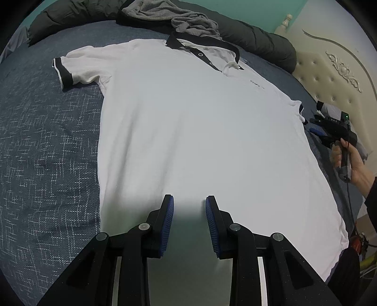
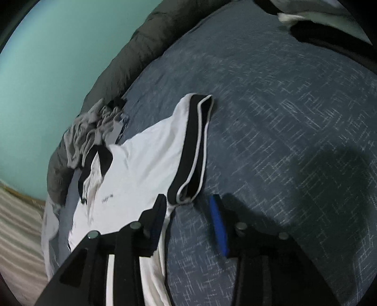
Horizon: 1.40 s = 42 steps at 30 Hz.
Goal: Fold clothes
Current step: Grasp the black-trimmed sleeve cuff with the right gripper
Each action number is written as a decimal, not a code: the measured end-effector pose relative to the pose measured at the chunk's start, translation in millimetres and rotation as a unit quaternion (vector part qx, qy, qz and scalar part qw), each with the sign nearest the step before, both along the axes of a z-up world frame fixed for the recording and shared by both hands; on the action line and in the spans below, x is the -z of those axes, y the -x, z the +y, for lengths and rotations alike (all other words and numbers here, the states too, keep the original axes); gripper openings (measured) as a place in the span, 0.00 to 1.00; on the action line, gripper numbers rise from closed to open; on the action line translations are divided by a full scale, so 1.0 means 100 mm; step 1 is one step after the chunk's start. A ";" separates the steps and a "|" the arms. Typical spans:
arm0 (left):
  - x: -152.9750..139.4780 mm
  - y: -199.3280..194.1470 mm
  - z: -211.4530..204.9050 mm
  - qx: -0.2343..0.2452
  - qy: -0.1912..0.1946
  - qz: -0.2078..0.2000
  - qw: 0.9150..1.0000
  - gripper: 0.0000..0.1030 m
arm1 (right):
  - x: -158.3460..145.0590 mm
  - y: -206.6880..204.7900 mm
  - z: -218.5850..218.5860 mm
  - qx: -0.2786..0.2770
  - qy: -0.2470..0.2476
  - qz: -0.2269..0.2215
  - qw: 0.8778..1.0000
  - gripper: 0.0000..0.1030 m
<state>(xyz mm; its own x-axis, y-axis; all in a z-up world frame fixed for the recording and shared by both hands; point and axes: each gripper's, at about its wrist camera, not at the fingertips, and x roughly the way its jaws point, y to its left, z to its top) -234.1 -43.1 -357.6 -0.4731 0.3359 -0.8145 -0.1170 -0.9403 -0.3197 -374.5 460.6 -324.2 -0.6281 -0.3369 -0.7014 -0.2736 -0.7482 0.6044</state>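
The left gripper (image 1: pixel 189 203) points toward twelve o'clock, its jaws apart with nothing between the blue pads (image 1: pixel 167 223). At three o'clock in its view, a hand (image 1: pixel 351 162) holds the right gripper (image 2: pixel 188 207), whose jaws are also spread wide and hold nothing.

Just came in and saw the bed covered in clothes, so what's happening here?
A person is about to fold a white polo shirt that lies spread flat, front up, on the blue bedspread. They hold a gripper in each hand. The left gripper hovers open over the shirt's lower part, holding nothing. The right gripper is open near the black-trimmed sleeve, not yet gripping it. A crumpled grey garment waits by the collar. No fold has been made yet.
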 end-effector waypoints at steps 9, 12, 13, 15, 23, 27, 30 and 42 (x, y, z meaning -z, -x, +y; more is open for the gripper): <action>-0.02 0.02 -0.04 -0.004 0.002 0.005 1.000 0.30 | 0.04 0.22 0.01 0.018 -0.021 0.001 1.000 0.46; -0.04 0.04 -0.07 -0.008 0.005 0.008 1.000 0.30 | -0.02 0.36 0.06 0.024 -0.041 0.007 0.999 0.49; -0.04 0.05 -0.08 -0.010 0.006 0.008 1.000 0.30 | -0.02 0.41 0.08 0.024 -0.048 0.005 0.999 0.49; -0.04 0.07 -0.10 -0.014 0.010 0.010 1.000 0.33 | -0.03 0.50 0.11 0.022 -0.060 0.003 0.998 0.49; -0.04 0.13 -0.17 -0.030 0.023 0.018 0.999 0.42 | -0.01 0.83 0.22 0.032 -0.083 0.010 0.996 0.49; -0.04 0.15 -0.21 -0.036 0.027 0.022 0.999 0.46 | 0.01 0.94 0.22 0.024 -0.091 0.015 0.995 0.49; -0.03 0.15 -0.22 -0.037 0.029 0.022 0.999 0.47 | 0.02 1.00 0.20 0.017 -0.096 0.022 0.995 0.49; 0.00 0.19 -0.22 -0.037 0.031 0.020 0.999 0.47 | -0.13 1.01 0.02 -0.028 -0.139 0.067 0.988 0.04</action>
<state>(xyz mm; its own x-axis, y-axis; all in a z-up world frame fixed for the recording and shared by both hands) -252.9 -65.5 -357.6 -0.5276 0.2476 -0.8126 -0.0580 -0.9649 -0.2563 -475.2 462.3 -311.5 -0.7071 -0.1791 -0.6841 -0.1595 -0.9021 0.4010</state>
